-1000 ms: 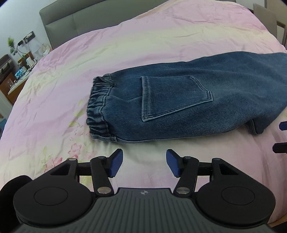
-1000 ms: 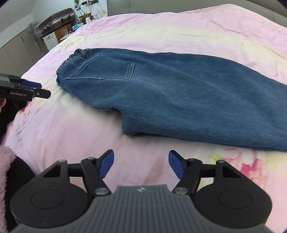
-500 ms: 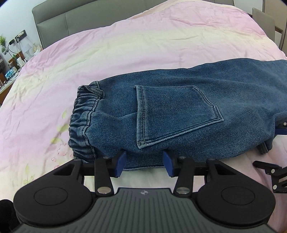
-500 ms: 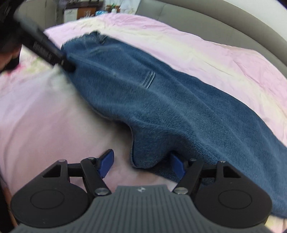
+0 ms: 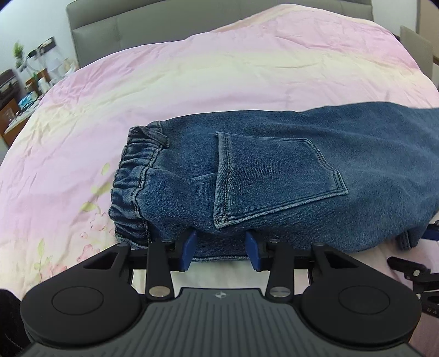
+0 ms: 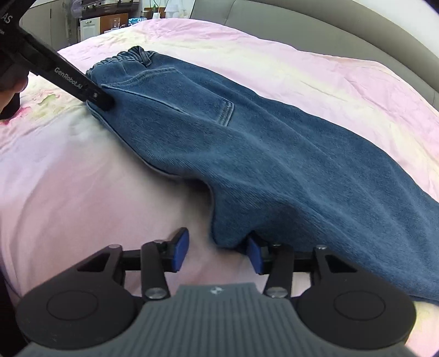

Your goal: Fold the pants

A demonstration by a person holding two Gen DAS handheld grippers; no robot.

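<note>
Blue jeans [image 5: 274, 175] lie folded lengthwise on a pink bedspread [image 5: 192, 77], elastic waistband [image 5: 129, 186] to the left and back pocket [image 5: 271, 175] up. My left gripper [image 5: 221, 248] is open, its blue pads astride the near edge of the jeans below the pocket. My right gripper [image 6: 216, 251] is open at the crotch corner of the jeans [image 6: 274, 153]; the cloth lies over its right pad [image 6: 253, 254]. The left gripper's finger [image 6: 79, 88] shows in the right wrist view, touching the waist end.
A grey headboard [image 5: 137, 24] runs behind the bed. A bedside cabinet with small items [image 5: 16, 104] stands at the far left. The right gripper's fingers [image 5: 411, 272] show at the right edge of the left wrist view.
Both grippers have moved forward from clear of the jeans to their near edge. The left pads narrowed around the hem; the right reached the crotch corner.
</note>
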